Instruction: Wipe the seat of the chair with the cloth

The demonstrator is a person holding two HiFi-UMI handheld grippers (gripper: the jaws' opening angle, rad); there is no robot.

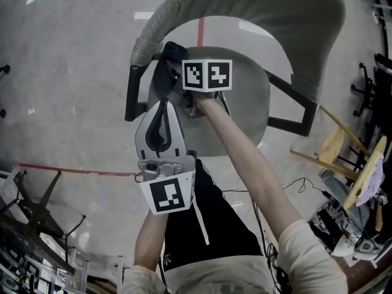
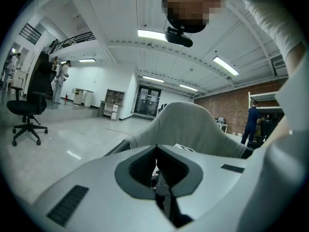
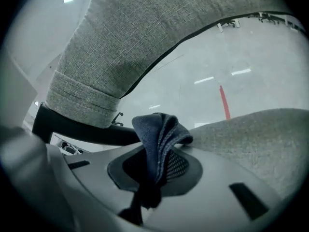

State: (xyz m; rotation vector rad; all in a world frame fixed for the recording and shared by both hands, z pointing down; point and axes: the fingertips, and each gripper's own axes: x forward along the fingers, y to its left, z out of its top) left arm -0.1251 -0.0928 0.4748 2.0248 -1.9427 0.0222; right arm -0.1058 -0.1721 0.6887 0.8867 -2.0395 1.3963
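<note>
My right gripper (image 3: 153, 175) pinches the cloth (image 3: 159, 137) by a bunched fold, at a rear corner of the chair seat (image 3: 251, 134). The cloth looks soft, light and floppy, so a deep grip on the bunch suits it. My left gripper (image 2: 157, 170) is closed and empty.

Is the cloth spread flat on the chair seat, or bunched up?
Bunched. The dark cloth is a folded wad pinched between the jaws of the right tool, not laid flat on the seat.

Red floor line (image 1: 73, 169), black office chair (image 2: 26, 111)
</note>
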